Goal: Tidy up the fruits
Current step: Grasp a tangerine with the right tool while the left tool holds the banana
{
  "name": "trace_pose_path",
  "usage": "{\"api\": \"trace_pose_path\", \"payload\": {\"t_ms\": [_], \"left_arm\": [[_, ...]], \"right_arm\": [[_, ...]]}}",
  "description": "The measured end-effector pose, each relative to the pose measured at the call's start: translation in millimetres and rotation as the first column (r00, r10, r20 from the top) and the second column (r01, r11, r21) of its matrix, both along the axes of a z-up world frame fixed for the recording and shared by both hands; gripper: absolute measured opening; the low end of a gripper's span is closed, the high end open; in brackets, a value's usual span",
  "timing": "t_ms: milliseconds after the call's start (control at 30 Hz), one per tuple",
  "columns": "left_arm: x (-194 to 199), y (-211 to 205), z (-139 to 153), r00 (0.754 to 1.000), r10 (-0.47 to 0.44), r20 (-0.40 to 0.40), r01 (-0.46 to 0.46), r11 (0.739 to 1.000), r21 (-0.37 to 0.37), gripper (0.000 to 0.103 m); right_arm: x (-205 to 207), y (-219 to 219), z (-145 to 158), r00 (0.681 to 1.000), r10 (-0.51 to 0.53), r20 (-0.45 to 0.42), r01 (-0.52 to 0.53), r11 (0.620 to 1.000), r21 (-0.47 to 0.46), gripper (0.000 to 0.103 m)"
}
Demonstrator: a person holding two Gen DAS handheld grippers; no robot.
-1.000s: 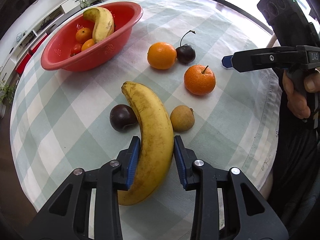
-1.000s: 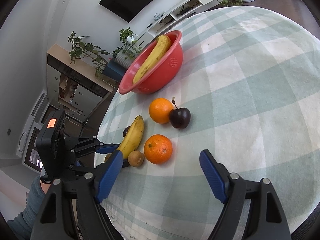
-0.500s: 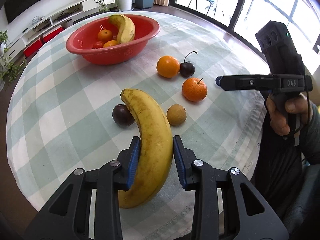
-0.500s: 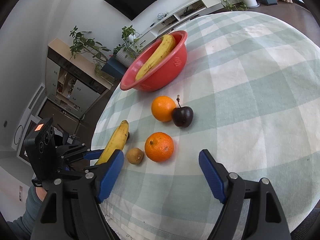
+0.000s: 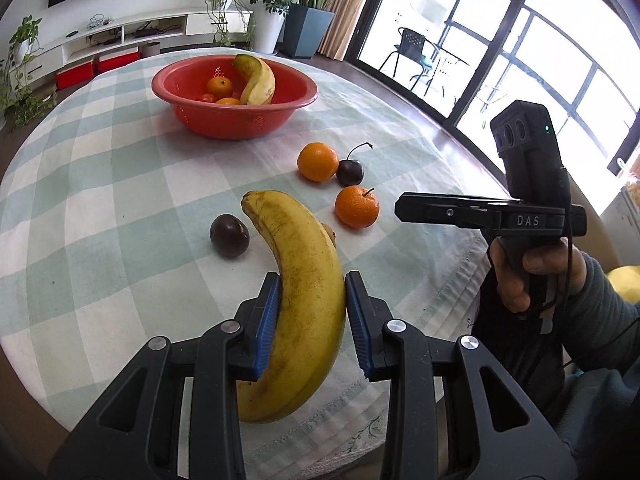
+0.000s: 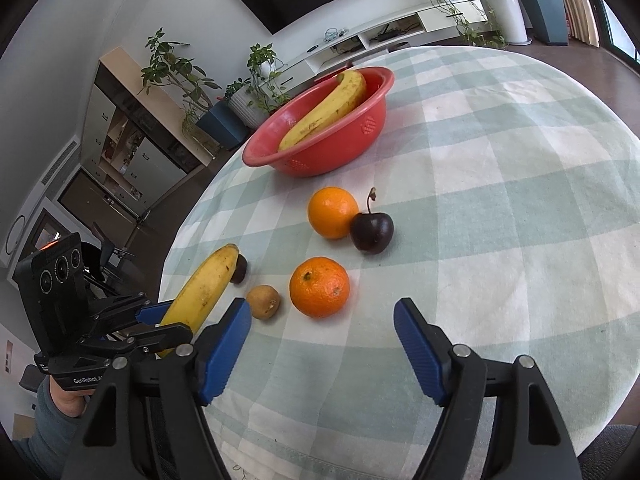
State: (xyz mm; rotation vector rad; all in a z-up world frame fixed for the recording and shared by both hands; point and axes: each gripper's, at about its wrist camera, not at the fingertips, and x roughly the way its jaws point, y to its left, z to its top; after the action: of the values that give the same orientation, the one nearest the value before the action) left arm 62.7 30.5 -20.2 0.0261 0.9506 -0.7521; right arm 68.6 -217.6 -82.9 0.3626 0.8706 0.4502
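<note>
My left gripper point(image 5: 310, 322) is shut on a spotted yellow banana point(image 5: 304, 292), held lifted above the checked tablecloth; the right wrist view shows that banana point(image 6: 202, 288) in the left gripper point(image 6: 160, 320). My right gripper point(image 6: 322, 344) hangs over the near table edge with nothing between its blue pads, and its jaws are closing. Just beyond it lie an orange point(image 6: 319, 286) and a small brown fruit point(image 6: 263, 302). Farther off rest another orange point(image 6: 332, 212) touching a dark cherry point(image 6: 372, 230). A dark plum point(image 5: 229, 235) lies left of the banana.
A red bowl point(image 5: 236, 120) at the far side of the round table point(image 5: 80, 184) holds a banana point(image 5: 256, 80) and small oranges. A person's hand point(image 5: 524, 268) and grey sleeve hold the right gripper at the table's right edge. Plants, shelves and windows surround the table.
The left gripper has lifted and tilted up with the banana, so the bowl and room now show farther ahead. The right gripper's jaws have narrowed slightly and its view rolled a little.
</note>
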Motion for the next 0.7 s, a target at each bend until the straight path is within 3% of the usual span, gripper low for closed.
{"api": "trace_pose_path", "payload": {"t_ms": [367,700], "left_arm": [[-15.0,29.7,13.8,0.996,0.089,0.026,-0.084,0.984,-0.156,0.03],[-25.9,36.9,15.3,0.993,0.109,0.034,-0.099,0.972,-0.212,0.03]], "right_arm": [[7.4,8.9,16.3,1.0,-0.021,0.004,0.021,0.994,-0.112,0.065],[18.5,41.6,4.5,1.0,0.007,-0.021,-0.012,0.97,-0.243,0.059]]}}
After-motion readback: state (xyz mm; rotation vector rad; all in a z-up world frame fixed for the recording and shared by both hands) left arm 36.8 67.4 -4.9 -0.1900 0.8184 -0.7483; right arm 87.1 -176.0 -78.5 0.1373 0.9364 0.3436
